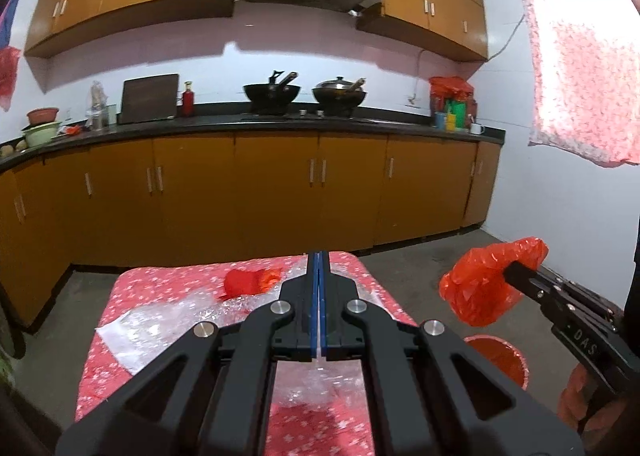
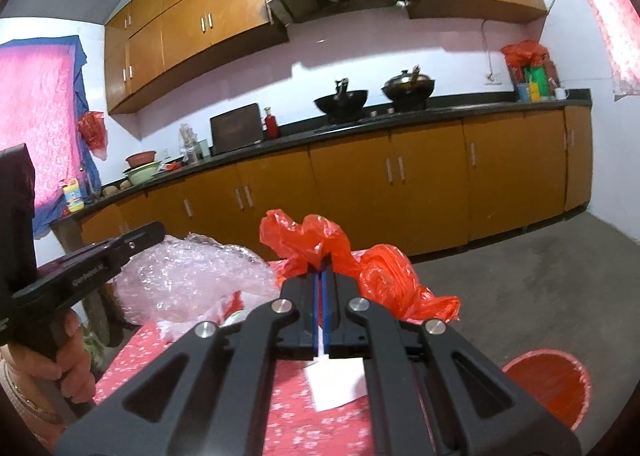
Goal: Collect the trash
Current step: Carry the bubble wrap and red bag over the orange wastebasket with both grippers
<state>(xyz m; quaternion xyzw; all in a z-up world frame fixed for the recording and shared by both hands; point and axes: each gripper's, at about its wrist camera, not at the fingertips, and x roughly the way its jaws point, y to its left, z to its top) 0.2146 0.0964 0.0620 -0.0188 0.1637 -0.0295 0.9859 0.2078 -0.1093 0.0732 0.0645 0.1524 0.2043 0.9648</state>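
Right gripper [image 2: 321, 256] clenched on a crumpled red plastic bag [image 2: 384, 276], held lifted above the edge of the table with the red flowered cloth [image 2: 304, 424]. Left gripper [image 1: 319, 256] pinched tight on a sheet of clear bubble wrap [image 2: 192, 276], raised off the same table. More clear wrap [image 1: 160, 320] and a small red wad [image 1: 244, 282] lying on the cloth, plus a white paper scrap [image 2: 340, 384]. Red bin [image 2: 548, 384] on the concrete floor beside the table, below the bag. Kitchen counter [image 1: 240, 123] with two woks beyond.
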